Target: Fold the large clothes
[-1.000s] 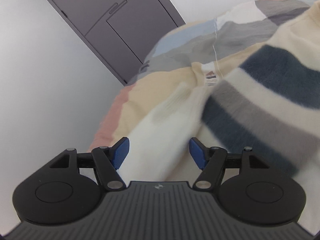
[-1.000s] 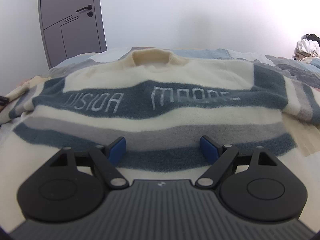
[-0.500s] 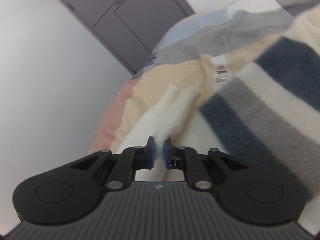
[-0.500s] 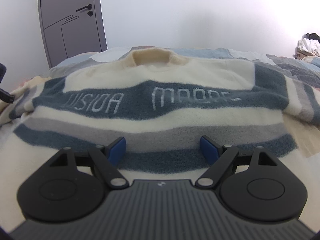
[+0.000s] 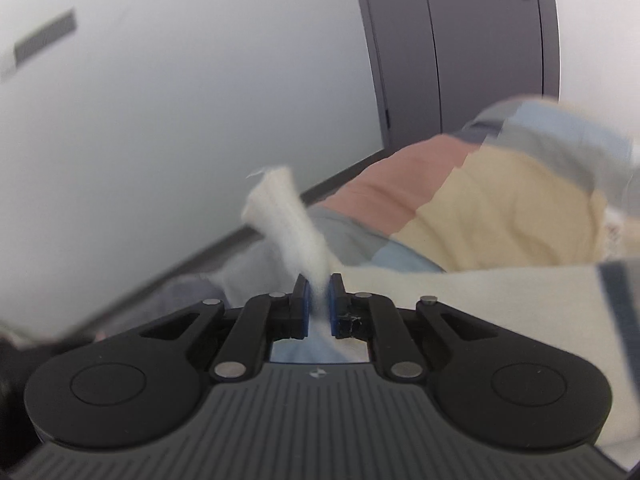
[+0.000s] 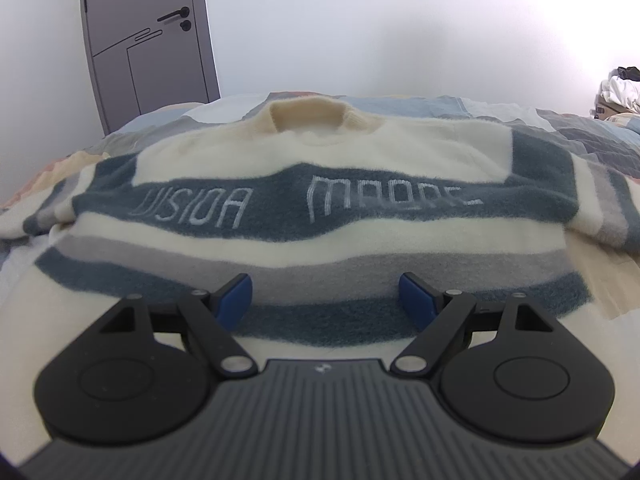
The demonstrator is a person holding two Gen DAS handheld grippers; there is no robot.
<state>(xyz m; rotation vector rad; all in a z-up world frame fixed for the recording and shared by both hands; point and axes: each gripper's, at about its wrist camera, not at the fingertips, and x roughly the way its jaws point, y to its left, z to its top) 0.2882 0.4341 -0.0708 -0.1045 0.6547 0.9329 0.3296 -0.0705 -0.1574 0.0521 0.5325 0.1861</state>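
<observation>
Lying flat on the bed point(image 6: 580, 128), your sweater point(image 6: 320, 240) has its neck at the far side and its blue, grey and cream stripes running across. White letters sit on the wide blue stripe.

Your left gripper point(image 5: 319, 300) has pinched the cream cuff point(image 5: 286, 216) of one sleeve. The jaws are nearly together, and they are easing open a tiny bit, but the pads press on the knit. The cuff sticks up past the fingers, off the bed. This view is blurry.

Your right gripper point(image 6: 326, 300) hangs over the bottom part of the sweater. Its jaws stand wide apart, and nothing is between them. You cannot tell if the fingers touch the wool.

Under the sweater is a quilt point(image 5: 500, 208) with pink, yellow, blue and grey patches. Behind the bed is a white wall point(image 6: 360, 20) with a grey door point(image 6: 148, 44). Far off on the right is a heap of clothes point(image 6: 620, 84).
</observation>
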